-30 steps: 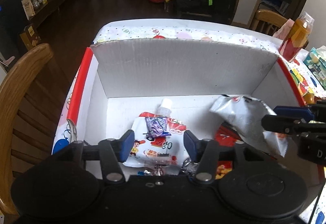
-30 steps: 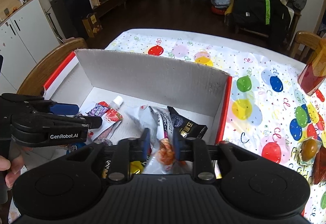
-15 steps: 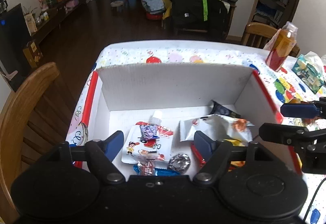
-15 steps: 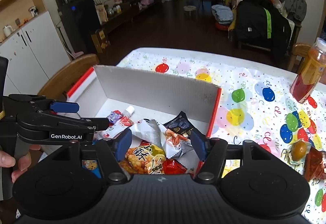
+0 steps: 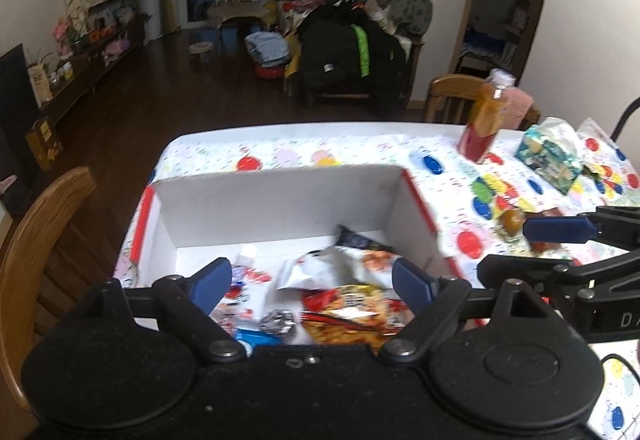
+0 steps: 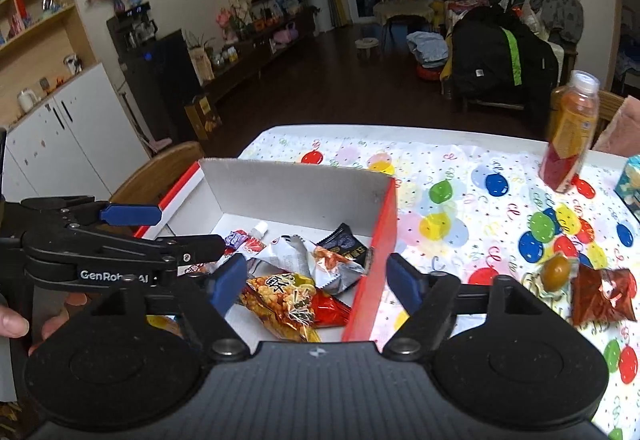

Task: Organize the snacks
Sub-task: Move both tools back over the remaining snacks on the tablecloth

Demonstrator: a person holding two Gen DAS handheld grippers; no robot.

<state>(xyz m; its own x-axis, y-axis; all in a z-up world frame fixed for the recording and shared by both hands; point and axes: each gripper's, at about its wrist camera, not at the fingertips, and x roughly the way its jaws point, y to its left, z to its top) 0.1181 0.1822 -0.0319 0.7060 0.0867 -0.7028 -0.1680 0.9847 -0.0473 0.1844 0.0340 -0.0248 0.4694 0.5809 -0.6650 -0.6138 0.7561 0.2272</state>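
A white cardboard box [image 5: 280,204] [image 6: 296,188] with red outer sides sits on the balloon-print tablecloth and holds several snack packets: a silver bag [image 5: 320,268] [image 6: 296,252], a yellow-orange bag [image 5: 352,316] [image 6: 280,300], a black packet [image 6: 344,244] and a pouch with a white cap [image 5: 248,268] [image 6: 248,240]. My left gripper [image 5: 310,282] is open above the box's near side, holding nothing. My right gripper [image 6: 314,278] is open over the box's right wall, also holding nothing. Loose on the cloth to the right lie a round brown snack [image 6: 556,268] and a red packet [image 6: 600,292].
An orange drink bottle [image 5: 484,120] [image 6: 568,136] stands at the far right of the table, beside a teal tissue pack [image 5: 548,156]. Wooden chairs [image 5: 36,240] [image 5: 452,96] flank the table. A hand [image 6: 16,320] holds the left gripper.
The right gripper let go of the silver bag, which now lies in the box, and opened. Both grippers pulled back and up from the box; the left one opened wider.
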